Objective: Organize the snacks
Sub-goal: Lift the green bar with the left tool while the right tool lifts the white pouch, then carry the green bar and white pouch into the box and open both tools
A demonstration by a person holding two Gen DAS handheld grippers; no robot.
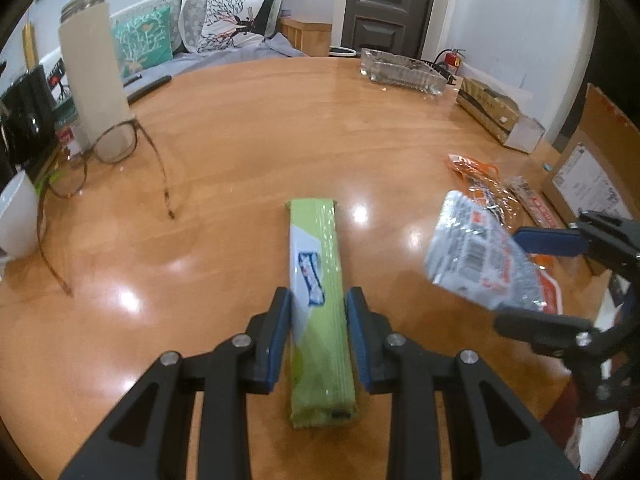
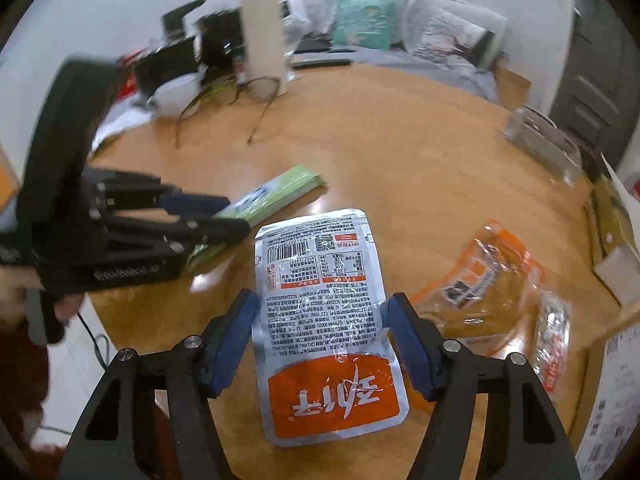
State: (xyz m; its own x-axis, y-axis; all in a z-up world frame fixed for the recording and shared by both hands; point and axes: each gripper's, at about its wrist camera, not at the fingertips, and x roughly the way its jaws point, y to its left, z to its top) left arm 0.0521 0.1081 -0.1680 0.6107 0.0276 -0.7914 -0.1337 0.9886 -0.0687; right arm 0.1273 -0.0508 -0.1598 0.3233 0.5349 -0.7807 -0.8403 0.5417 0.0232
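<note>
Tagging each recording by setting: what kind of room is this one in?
Most likely a home living room: a sofa with patterned cushions stands behind a round wooden table, and eyeglasses and snack packets such as the green snack bar lie on it.

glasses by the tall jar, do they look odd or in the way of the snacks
Somewhat odd: the glasses lie open, arms spread, among clutter at the table's left edge, not snack things. They are well clear of the green packet in the left tongs and the silver pouch in the right tongs.
</note>
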